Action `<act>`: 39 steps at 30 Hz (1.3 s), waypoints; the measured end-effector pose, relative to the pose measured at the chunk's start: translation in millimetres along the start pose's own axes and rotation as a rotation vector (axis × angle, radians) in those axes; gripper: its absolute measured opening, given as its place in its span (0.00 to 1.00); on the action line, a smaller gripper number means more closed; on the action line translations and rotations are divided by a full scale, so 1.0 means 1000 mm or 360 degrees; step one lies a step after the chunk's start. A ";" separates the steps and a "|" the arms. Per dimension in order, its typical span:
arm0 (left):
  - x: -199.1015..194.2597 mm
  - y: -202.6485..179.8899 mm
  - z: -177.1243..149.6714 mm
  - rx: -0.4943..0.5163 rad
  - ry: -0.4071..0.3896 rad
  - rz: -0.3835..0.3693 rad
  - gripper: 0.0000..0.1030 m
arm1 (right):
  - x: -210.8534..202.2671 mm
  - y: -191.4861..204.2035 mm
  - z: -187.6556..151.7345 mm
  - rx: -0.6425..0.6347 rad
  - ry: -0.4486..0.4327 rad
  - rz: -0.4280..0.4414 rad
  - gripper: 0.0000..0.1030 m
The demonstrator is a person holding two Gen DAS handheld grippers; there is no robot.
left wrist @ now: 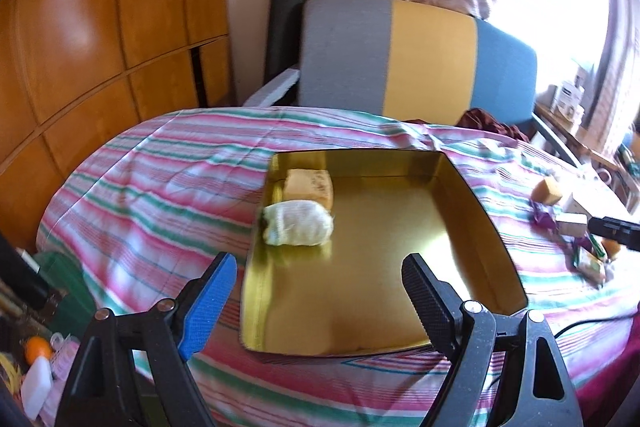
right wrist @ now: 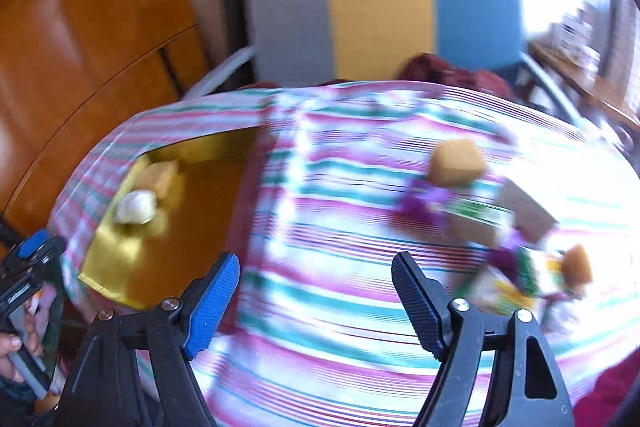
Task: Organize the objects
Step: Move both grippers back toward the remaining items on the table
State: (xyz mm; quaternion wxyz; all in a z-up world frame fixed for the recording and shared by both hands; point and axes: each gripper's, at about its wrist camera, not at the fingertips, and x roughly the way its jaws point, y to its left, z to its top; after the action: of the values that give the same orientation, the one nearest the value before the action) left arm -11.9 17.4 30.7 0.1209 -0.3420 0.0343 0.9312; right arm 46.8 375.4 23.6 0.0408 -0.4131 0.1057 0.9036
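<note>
Across the bed lies a striped bedspread [left wrist: 168, 187] in pink, green and white, with a chair [left wrist: 416, 59] whose backrest is banded grey, yellow and blue standing behind it and wooden cabinet doors [left wrist: 80, 35] off to the left. On the spread sits a shallow gold tin tray [left wrist: 460, 187], and in its far left corner rest a yellow sponge block [left wrist: 310, 185] and, just in front of it and touching it, a rolled white sock [left wrist: 298, 223]. Well apart from the tray, toward the right side of the bed, a loose cluster waits: an orange-brown sponge cube [right wrist: 456, 163], a wooden block [right wrist: 528, 207], a smaller orange sponge [right wrist: 578, 269] and some purple and green wrappers [right wrist: 512, 279] (the right wrist view is heavily blurred, so finer detail is lost). Over the tray's near edge hangs the left gripper [left wrist: 318, 291], its jaws spread wide with nothing between them. Over bare bedspread hangs the right gripper [right wrist: 314, 291], jaws likewise apart and empty.
</note>
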 end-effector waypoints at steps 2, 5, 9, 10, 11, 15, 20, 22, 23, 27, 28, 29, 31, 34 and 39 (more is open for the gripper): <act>0.002 -0.012 0.003 0.0040 0.0001 -0.0027 0.83 | -0.007 -0.028 -0.002 0.0074 -0.0022 -0.0102 0.78; 0.006 -0.029 0.008 0.0099 0.0006 -0.0087 0.83 | -0.016 -0.065 -0.008 0.0189 -0.0052 -0.0232 0.78; 0.014 -0.060 0.015 0.0186 0.0039 -0.0194 0.83 | -0.023 -0.112 -0.021 0.0358 -0.0107 -0.0398 0.78; 0.016 -0.067 0.016 0.0204 0.0046 -0.0211 0.83 | -0.025 -0.121 -0.024 0.0408 -0.0122 -0.0426 0.78; 0.018 -0.076 0.018 0.0226 0.0050 -0.0230 0.83 | -0.027 -0.133 -0.028 0.0474 -0.0143 -0.0457 0.78; 0.024 -0.116 0.026 0.0315 0.0085 -0.0353 0.83 | -0.035 -0.176 -0.045 0.0832 -0.0227 -0.0395 0.79; 0.033 -0.171 0.032 0.0464 0.0114 -0.0477 0.83 | -0.049 -0.199 -0.058 0.1056 -0.0353 -0.0351 0.79; 0.041 -0.193 0.033 0.0508 0.0155 -0.0534 0.83 | -0.048 -0.200 -0.058 0.1085 -0.0360 -0.0302 0.79; 0.047 -0.203 0.034 0.0524 0.0185 -0.0555 0.83 | -0.048 -0.201 -0.058 0.1086 -0.0363 -0.0292 0.79; 0.070 -0.244 0.036 0.0577 0.0291 -0.0617 0.81 | -0.043 -0.198 -0.055 0.1070 -0.0346 -0.0237 0.79; 0.075 -0.252 0.036 0.0594 0.0308 -0.0624 0.80 | -0.043 -0.197 -0.055 0.1065 -0.0343 -0.0229 0.79; 0.082 -0.261 0.036 0.0603 0.0331 -0.0627 0.80 | -0.044 -0.197 -0.056 0.1061 -0.0342 -0.0221 0.79; 0.097 -0.275 0.038 0.0588 0.0401 -0.0644 0.78 | -0.043 -0.198 -0.057 0.1064 -0.0337 -0.0197 0.79; 0.121 -0.294 0.040 0.0558 0.0497 -0.0650 0.74 | -0.040 -0.200 -0.058 0.1083 -0.0322 -0.0151 0.79; 0.140 -0.321 0.041 0.0718 0.0466 -0.0613 0.71 | -0.036 -0.204 -0.060 0.1114 -0.0304 -0.0084 0.79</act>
State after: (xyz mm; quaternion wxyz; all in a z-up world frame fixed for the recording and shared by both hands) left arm -61.4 362.5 -22.1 0.3612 -0.4371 0.1913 0.8012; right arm 147.3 561.2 -19.1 0.2129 -0.2904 0.3936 0.8458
